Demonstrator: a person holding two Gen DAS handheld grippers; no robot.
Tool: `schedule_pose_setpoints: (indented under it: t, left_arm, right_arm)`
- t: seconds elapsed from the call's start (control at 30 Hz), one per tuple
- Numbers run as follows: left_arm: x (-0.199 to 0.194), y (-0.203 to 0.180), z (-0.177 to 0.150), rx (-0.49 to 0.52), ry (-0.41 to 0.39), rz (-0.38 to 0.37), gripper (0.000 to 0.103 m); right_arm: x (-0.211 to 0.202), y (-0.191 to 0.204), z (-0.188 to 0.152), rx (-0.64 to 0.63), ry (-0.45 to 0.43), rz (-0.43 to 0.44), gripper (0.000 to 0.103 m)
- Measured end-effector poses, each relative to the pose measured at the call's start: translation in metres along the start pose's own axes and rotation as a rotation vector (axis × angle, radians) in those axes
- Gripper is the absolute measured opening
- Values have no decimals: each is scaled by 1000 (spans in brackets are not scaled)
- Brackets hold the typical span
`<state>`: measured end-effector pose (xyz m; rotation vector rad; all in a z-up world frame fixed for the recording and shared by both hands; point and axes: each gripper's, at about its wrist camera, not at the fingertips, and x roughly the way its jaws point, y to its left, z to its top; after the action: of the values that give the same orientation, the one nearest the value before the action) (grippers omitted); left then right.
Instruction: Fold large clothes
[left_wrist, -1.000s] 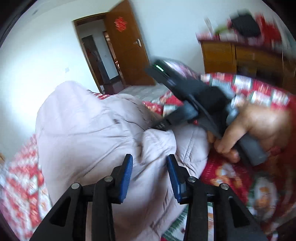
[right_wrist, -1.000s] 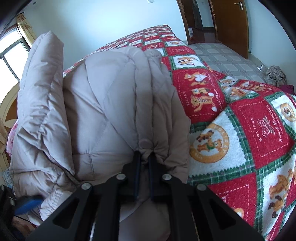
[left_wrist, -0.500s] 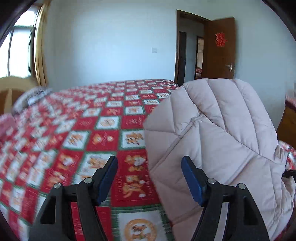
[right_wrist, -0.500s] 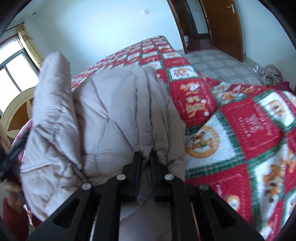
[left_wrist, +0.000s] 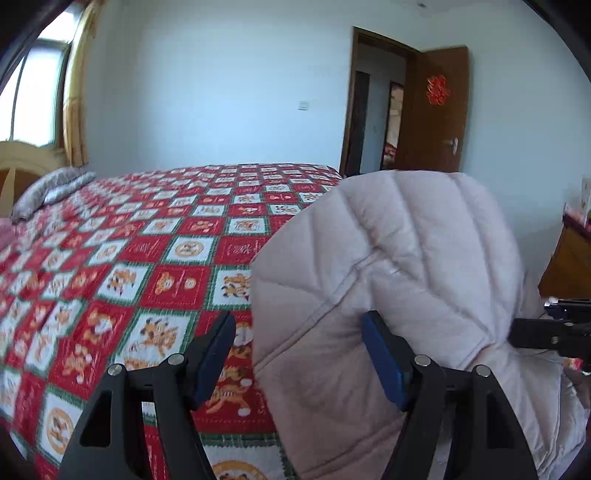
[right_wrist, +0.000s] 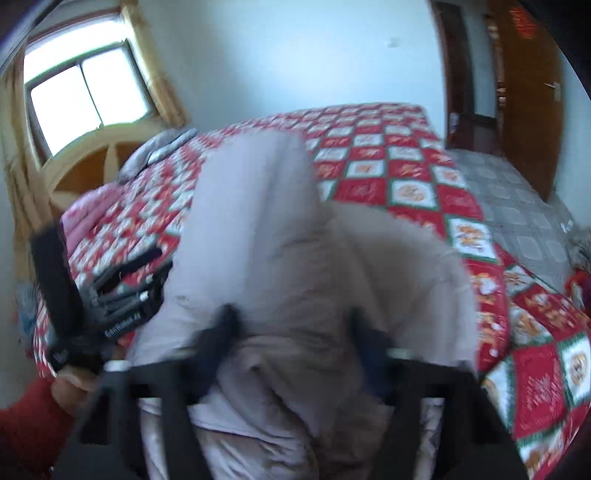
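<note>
While the puffy quilted jacket (left_wrist: 399, 266) stands bunched on the bed (left_wrist: 155, 258), the left gripper (left_wrist: 299, 354) gapes wide and empty at its edge. The right gripper (right_wrist: 295, 332), jaws just opening, straddles a fold without visibly pinching. Soft, light and springy, it probably handles best pinched at seams or hem.

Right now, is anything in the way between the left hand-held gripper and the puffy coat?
Nothing visible. The left hand-held gripper stands open beside the puffy coat, its right finger already at the fabric. Only the red quilt lies beneath.
</note>
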<state>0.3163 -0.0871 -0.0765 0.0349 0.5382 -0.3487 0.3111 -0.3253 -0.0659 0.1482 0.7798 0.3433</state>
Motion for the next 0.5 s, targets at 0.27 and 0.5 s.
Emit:
schedule_pose_setpoints:
  t: [0.27, 0.5]
  left_arm:
    - [28, -89, 6, 311, 53, 80, 71]
    - [47, -111, -6, 378, 79, 86, 71]
  right_arm:
    - [-12, -50, -43, 169, 13, -92, 26]
    - [-5, -85, -67, 327, -2, -13, 23]
